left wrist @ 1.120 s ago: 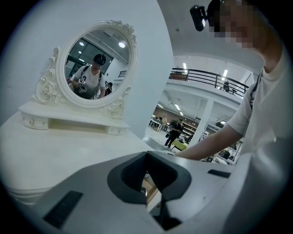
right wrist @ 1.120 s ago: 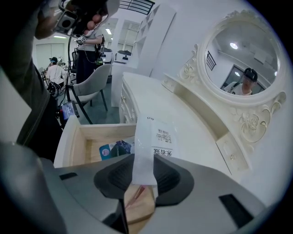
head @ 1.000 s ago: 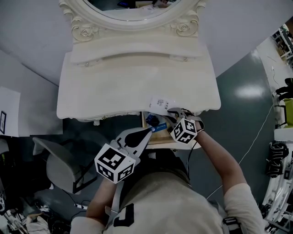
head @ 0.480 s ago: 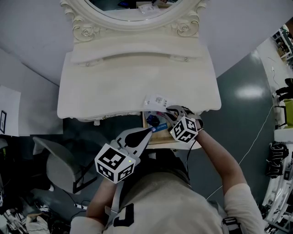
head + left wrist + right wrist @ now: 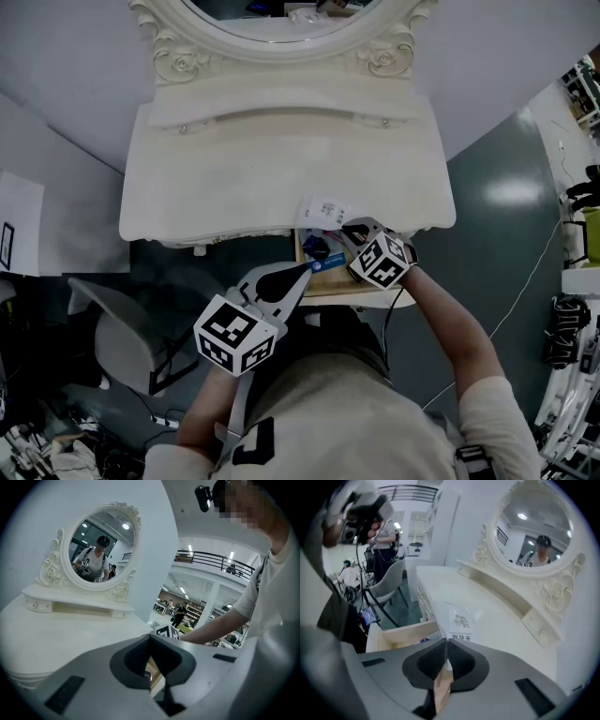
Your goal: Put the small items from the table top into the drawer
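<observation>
A clear plastic packet (image 5: 323,208) with a printed label lies at the front edge of the white dressing table (image 5: 234,178), above the open wooden drawer (image 5: 339,292). My right gripper (image 5: 345,228) has just been closing and is now shut on the packet's near edge (image 5: 459,618), which runs between its jaws (image 5: 446,641). In the drawer I see a blue item (image 5: 326,263) and a dark round one (image 5: 317,249). My left gripper (image 5: 307,266) hangs at the drawer's left front, shut and holding nothing, its tips (image 5: 150,637) pointing over the table.
An oval mirror (image 5: 281,28) on a carved stand with a small shelf fills the table's back. A grey chair (image 5: 112,337) stands on the dark floor to the left. The drawer's light wooden wall (image 5: 401,637) shows below the table edge.
My right gripper has rolled slightly and its jaws have closed on the packet's near edge. The packet has shifted a little. My left gripper has stayed where it was.
</observation>
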